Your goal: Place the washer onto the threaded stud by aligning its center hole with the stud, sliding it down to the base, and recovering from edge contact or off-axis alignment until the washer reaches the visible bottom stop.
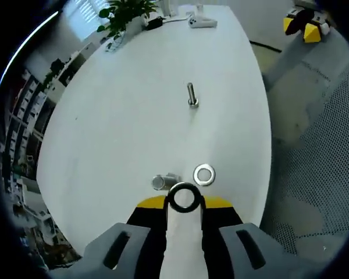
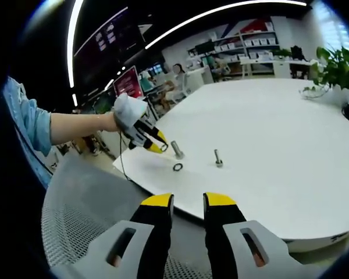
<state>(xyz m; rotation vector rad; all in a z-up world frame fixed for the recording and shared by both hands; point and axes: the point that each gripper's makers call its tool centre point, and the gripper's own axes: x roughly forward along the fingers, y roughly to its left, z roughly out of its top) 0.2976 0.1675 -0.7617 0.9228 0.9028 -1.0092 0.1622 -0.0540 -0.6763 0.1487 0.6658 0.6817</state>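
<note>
A threaded stud (image 1: pixel 192 95) stands upright mid-table on the white table (image 1: pixel 122 128). My left gripper (image 1: pixel 184 200) is shut on a dark-rimmed washer (image 1: pixel 183 197), held at its yellow tips above the near table edge, well short of the stud. A second washer (image 1: pixel 204 174) lies flat just beyond it, beside a short metal cylinder (image 1: pixel 163 182). In the right gripper view a gloved hand carries the left gripper (image 2: pixel 157 144) near the cylinder (image 2: pixel 177 149), the flat washer (image 2: pixel 178 167) and the stud (image 2: pixel 218 158). My right gripper (image 2: pixel 189 203) hangs open off the table's edge, holding nothing.
A potted plant (image 1: pixel 125 14) and a white device (image 1: pixel 202 22) sit at the table's far end. Grey mesh seating (image 1: pixel 320 145) borders the table, and a yellow-black object (image 1: pixel 305 26) lies beyond it. Shelves (image 2: pixel 262 43) line the room behind the table (image 2: pixel 279 116).
</note>
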